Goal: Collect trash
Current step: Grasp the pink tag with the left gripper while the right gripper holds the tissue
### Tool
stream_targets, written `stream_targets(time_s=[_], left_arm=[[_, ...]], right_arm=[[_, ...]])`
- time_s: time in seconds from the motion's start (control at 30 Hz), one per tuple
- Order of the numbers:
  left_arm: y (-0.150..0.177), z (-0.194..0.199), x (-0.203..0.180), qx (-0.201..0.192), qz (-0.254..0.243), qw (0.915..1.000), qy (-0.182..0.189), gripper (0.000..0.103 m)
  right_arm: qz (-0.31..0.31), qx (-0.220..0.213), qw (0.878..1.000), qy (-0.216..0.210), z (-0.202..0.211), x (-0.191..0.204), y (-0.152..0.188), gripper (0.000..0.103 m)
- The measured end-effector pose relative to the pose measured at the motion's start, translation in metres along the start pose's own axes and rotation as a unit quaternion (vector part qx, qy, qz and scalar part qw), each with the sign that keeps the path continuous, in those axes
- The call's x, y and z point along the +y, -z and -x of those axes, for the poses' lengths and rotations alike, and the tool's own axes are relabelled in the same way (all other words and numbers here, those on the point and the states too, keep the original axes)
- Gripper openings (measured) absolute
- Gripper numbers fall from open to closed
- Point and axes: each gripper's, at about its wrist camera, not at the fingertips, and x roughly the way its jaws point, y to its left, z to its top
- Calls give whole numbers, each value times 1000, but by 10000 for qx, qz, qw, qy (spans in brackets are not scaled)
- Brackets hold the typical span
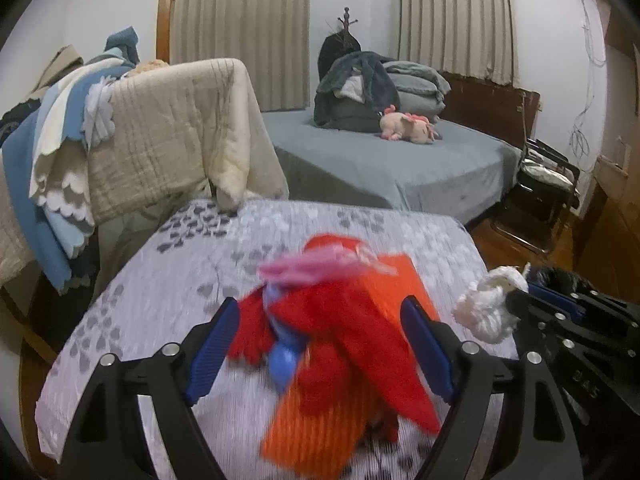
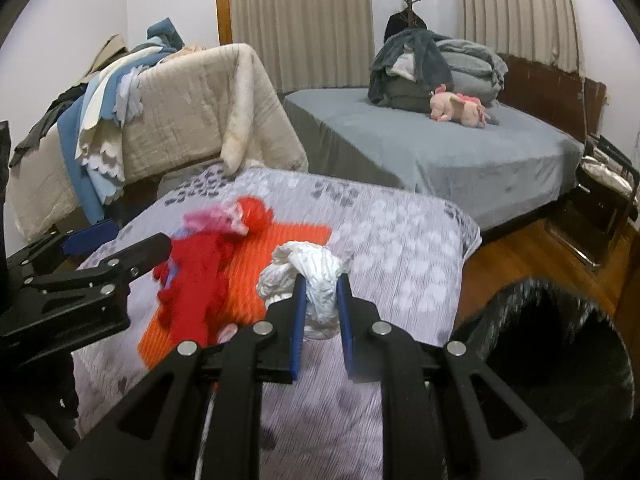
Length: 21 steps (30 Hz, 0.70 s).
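A crumpled white tissue (image 2: 306, 276) is clamped between the blue pads of my right gripper (image 2: 322, 284), held above the grey patterned table (image 2: 400, 240). It also shows in the left wrist view (image 1: 490, 304), at the right gripper's tip. My left gripper (image 1: 320, 316) is open, its fingers either side of a red doll with pink hair (image 1: 320, 320) lying on an orange mat (image 1: 320, 420). The doll (image 2: 204, 264) and mat (image 2: 276, 248) also show in the right wrist view, with the left gripper (image 2: 120, 240) beside them.
A black bag with a dark open mouth (image 2: 560, 360) sits low at the right of the table. A chair draped with beige and blue blankets (image 1: 160, 128) stands behind the table. A grey bed (image 1: 380, 160) with a pink plush lies beyond. Wooden floor (image 2: 520, 252) at right.
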Motion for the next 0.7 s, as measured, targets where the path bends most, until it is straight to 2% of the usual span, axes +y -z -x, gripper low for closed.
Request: stream_targets(time_s=[0.23,0.53,0.57,0.6,0.7], left_arm=[[-19,-40,2,31,-61,10000,-57,81],[-21,-80,12,307,-80,9992,249,81],[-21,-82,12,314,-77,9991,288,77],[-21,-84,12,327,-68,9988,345,66],[-20,-88,12,429,-3,9973,592,44]], right_arm=[[-61,-73,10000,21,-24,-7,-21,15],[-117,115,9999,-30,-51,-10,-21,15],[-128,133,9998,-33,-52,-9,-21,15],[-143,148,9998,-40,-54,-10,-21,15],[-147,142,9998,-58,-55,-10,-22,15]])
